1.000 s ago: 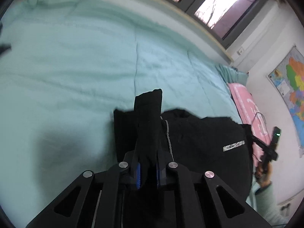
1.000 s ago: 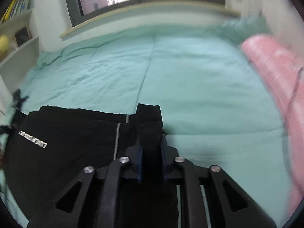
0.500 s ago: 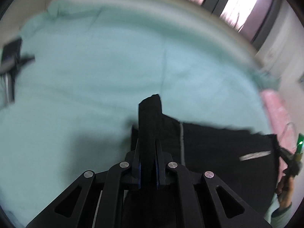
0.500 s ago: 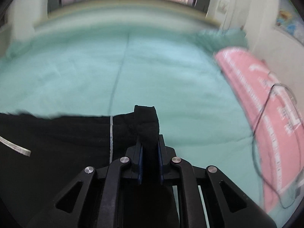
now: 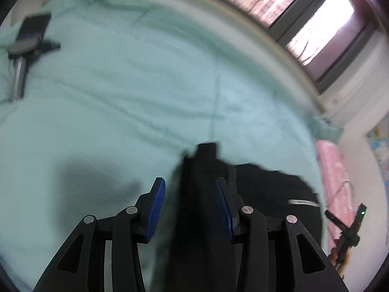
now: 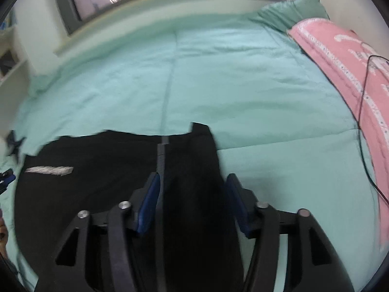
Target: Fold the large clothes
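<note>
A large black garment (image 6: 97, 177) with a white label (image 6: 48, 170) and a grey stripe lies on the mint green bed (image 6: 243, 85). In the left wrist view the garment (image 5: 267, 189) spreads to the right, one corner lying between the blue pads. My left gripper (image 5: 189, 185) is open, pads apart on either side of the black cloth. My right gripper (image 6: 193, 180) is open too, its pads (image 6: 153, 189) standing clear of the folded edge that runs between them.
A pink blanket (image 6: 345, 56) with a black cable lies along the bed's right side. A phone on a small stand (image 5: 29, 39) sits at the far left of the bed. A window and sill run behind the bed. The other gripper (image 5: 350, 231) shows at right.
Both grippers were shut on the garment's corners and carried them forward over the bed. Both have now opened and let go of the cloth, which lies on the bed.
</note>
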Tool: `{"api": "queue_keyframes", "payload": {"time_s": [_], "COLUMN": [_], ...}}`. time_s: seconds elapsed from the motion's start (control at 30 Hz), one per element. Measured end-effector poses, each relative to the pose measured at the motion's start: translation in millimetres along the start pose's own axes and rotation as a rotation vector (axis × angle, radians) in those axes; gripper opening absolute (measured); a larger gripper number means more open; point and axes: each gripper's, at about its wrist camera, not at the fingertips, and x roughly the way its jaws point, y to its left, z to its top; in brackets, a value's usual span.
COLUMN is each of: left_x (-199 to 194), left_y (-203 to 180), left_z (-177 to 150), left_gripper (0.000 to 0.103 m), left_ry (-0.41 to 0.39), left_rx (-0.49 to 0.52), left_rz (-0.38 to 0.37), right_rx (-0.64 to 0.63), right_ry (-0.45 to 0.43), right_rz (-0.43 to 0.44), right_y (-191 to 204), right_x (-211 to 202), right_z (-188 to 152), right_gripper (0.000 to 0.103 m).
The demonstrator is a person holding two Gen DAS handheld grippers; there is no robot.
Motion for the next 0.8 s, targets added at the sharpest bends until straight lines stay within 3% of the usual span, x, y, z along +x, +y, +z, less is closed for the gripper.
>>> {"api": "queue_keyframes", "payload": {"time_s": [0.1,0.2,0.4,0.53,0.6,0.7,0.8], "left_x": [-30.5,-37.6,4.1,70.5,85.7,86.0,76.5], "left_y": [-35.3,-91.8,-177.8,-174.6,-167.0,-174.0,-173.8], "left_z": [-16.4,-53.1,-123.1,-155.3,-161.9,-168.5,-166.4], "left_gripper": [0.055,0.056,0.056,0.055,0.055,0.056,0.056], "left_ry": [-0.045,-0.022,0.067,0.245,0.249,0.229,0.223], "left_rx": [0.045,0.136,0.331,0.308,0.289,0.332,0.334], "left_rz": [-0.043,-0.157,-0.132,0.015,0.039,0.087,0.057], "right_rx": [-0.088,-0.164,-0.268,-0.224,-0.203,-0.246,-0.231], "right_ry": [-0.029,-0.006,0.14,0.217,0.225,0.184,0.18], "right_rz": [0.065,0.173,0.15,0.154,0.159,0.095,0.105], "right_y": [40.4,88.0,148.8,139.8,133.8,145.0,145.1], "right_x": [-42.4,-66.2,-40.5,0.1,16.2,15.6,11.9], "right_z": [-15.8,-34.3,-77.4,-97.0,-106.5,-115.9,-114.9], "right_gripper": [0.061,0.061,0.061,0.074,0.074,0.074,0.074]}}
